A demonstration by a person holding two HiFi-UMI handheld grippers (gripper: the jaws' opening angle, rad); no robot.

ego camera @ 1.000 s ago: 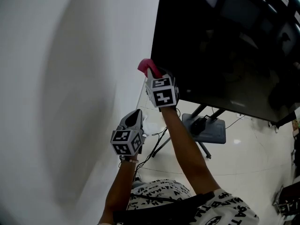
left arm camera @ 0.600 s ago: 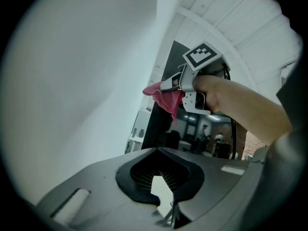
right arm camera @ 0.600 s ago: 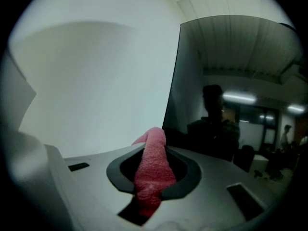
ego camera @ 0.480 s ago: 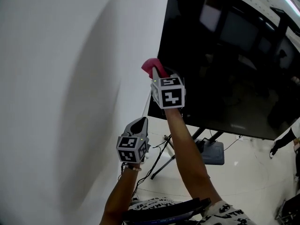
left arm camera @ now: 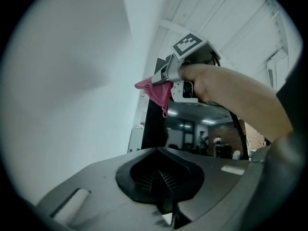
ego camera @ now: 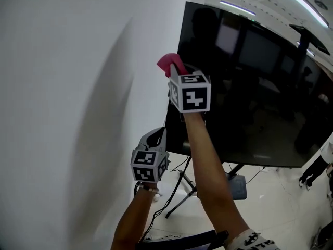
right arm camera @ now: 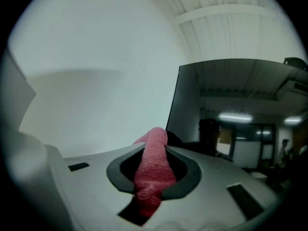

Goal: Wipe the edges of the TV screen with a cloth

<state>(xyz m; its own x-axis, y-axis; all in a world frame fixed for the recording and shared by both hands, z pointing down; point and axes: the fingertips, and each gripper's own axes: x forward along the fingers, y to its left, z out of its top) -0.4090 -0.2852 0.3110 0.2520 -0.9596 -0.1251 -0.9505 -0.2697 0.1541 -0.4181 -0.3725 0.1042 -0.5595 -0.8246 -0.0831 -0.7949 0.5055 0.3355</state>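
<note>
A large black TV screen point(ego camera: 260, 92) stands on a stand beside a white wall. My right gripper point(ego camera: 174, 69) is raised against the TV's left edge, shut on a pink cloth point(ego camera: 169, 63) that bunches at its tip. In the right gripper view the cloth point(right arm camera: 153, 170) runs between the jaws toward the screen's left edge point(right arm camera: 174, 97). My left gripper point(ego camera: 156, 137) hangs lower, near the wall, shut with nothing between its jaws. The left gripper view shows the cloth point(left arm camera: 156, 89) hanging from the right gripper point(left arm camera: 163, 76) at the TV's edge point(left arm camera: 147, 124).
The white wall point(ego camera: 73, 103) fills the left side, close to the TV's edge. Below the screen stand the TV's dark legs and base point(ego camera: 237, 184), with cables point(ego camera: 174, 191) trailing on the pale floor. A person's dark sleeve point(ego camera: 312, 168) shows at the far right.
My right gripper has slid upward along the TV's left edge with the pink cloth. The left gripper kept its place below; the view tilted up.
</note>
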